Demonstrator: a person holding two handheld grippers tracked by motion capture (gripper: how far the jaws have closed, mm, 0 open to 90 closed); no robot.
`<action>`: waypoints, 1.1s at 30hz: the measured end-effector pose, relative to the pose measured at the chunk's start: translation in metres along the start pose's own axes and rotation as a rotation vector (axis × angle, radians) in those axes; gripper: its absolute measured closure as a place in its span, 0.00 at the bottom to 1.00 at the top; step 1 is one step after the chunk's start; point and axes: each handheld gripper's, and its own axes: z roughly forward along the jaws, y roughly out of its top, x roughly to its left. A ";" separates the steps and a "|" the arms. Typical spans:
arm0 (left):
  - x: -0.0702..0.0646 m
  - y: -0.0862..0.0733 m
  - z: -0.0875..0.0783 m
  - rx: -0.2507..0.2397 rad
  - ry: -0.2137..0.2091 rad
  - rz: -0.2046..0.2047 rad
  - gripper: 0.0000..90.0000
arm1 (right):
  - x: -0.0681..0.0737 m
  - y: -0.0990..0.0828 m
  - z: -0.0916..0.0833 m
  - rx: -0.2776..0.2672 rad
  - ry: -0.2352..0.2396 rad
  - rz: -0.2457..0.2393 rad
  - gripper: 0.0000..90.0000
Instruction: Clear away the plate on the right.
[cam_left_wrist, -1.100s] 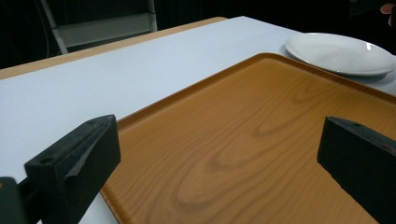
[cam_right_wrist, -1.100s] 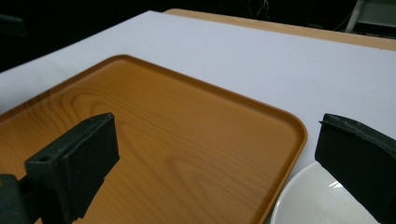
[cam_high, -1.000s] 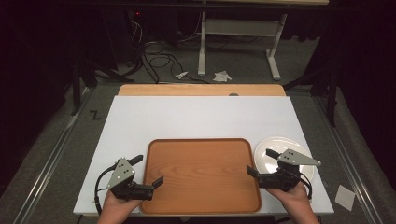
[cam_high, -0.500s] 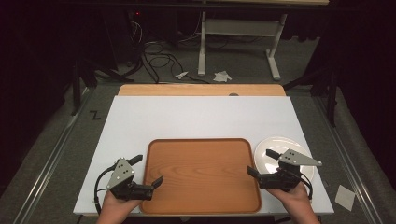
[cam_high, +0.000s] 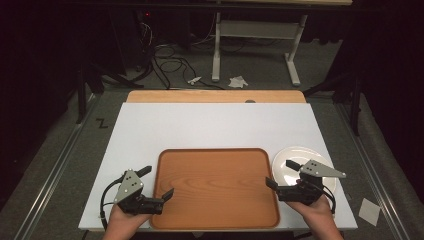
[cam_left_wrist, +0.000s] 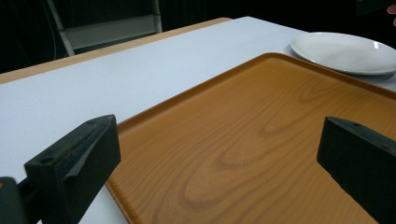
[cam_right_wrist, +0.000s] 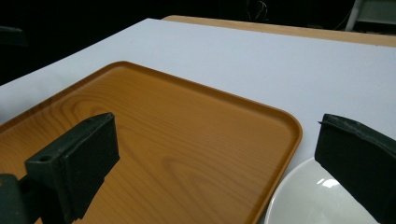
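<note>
A brown wood-grain tray (cam_high: 215, 200) lies empty at the front middle of the white table. My left gripper (cam_high: 157, 181) is open at the tray's left rim, one jaw over the table and the other over the tray (cam_left_wrist: 243, 140). My right gripper (cam_high: 281, 173) is open at the tray's right rim. In the right gripper view one jaw of this gripper (cam_right_wrist: 217, 149) hangs over the tray (cam_right_wrist: 154, 116) and the other over a white plate (cam_right_wrist: 308, 200). The plate (cam_high: 295, 160) sits empty just right of the tray, partly under my right hand. Neither gripper holds anything.
The white table top (cam_high: 215, 125) stretches bare behind the tray, ending in a wooden strip (cam_high: 215, 96) at the far edge. Beyond it, a metal frame (cam_high: 255, 40) and cables (cam_high: 165, 55) stand on the dark floor. A paper scrap (cam_high: 369, 210) lies right of the table.
</note>
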 end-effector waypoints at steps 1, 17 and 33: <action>0.001 0.000 0.000 -0.001 -0.001 0.000 0.00 | -0.001 0.000 0.000 -0.001 -0.001 0.002 0.01; 0.006 -0.001 -0.004 -0.006 0.015 -0.004 0.00 | -0.015 -0.002 -0.007 -0.006 -0.058 0.013 0.01; 0.010 -0.001 -0.008 -0.018 0.018 -0.012 0.00 | -0.030 -0.003 -0.016 -0.011 -0.110 0.035 0.01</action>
